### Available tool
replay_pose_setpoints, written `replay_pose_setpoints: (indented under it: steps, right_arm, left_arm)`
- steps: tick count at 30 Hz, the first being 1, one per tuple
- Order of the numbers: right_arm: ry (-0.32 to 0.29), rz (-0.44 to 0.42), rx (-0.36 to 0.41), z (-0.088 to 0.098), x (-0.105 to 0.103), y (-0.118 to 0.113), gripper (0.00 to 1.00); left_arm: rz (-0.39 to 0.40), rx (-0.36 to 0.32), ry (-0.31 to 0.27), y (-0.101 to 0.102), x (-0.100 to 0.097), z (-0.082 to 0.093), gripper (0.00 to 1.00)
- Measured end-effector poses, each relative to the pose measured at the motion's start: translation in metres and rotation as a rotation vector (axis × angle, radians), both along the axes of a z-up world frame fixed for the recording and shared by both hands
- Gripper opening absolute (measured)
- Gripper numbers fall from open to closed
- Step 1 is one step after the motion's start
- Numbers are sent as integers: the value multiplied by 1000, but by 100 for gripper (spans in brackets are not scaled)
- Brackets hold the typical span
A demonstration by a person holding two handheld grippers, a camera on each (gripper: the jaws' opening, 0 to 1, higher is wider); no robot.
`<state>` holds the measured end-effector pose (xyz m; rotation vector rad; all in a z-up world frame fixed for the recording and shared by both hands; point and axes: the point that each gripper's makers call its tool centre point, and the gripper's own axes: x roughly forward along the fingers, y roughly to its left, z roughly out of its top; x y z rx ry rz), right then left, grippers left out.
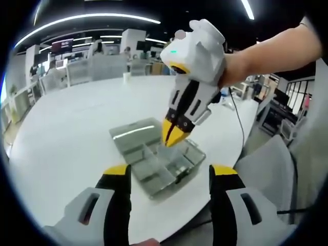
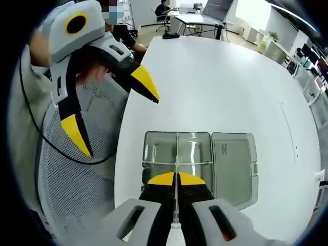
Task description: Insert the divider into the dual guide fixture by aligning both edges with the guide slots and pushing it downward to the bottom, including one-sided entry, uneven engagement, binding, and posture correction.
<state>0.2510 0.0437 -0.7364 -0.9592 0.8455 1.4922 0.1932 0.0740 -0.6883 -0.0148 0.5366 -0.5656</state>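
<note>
White round table [image 2: 225, 77] in an open office, desks and ceiling strip lights behind. Near table's edge, clear box [image 2: 200, 166] with lid flapped open beside it, cross partitions inside. Thin clear divider [image 2: 177, 177] upright over box, pinched in right gripper [image 2: 177, 179]. Left gripper [image 1: 169, 174] spread wide, empty, off the edge.

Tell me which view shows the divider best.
The right gripper view. There the divider runs as a thin clear strip from the shut right gripper across the open box, straight ahead. In the left gripper view the right gripper covers that spot over the box, so the divider cannot be made out.
</note>
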Motion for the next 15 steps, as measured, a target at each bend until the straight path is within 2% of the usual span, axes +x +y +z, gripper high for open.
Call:
replay_pose_setpoints:
  steps: [5, 8, 15]
  right_arm:
    - [11, -27, 18, 0, 2, 1, 0]
    - [-4, -11, 23, 0, 1, 1, 0]
    - [6, -17, 11, 0, 2, 2, 0]
  left_arm:
    - [1, 2, 2, 0, -1, -1, 59]
    - [-2, 2, 2, -1, -1, 0, 59]
    - [-4, 2, -2, -1, 0, 4, 59]
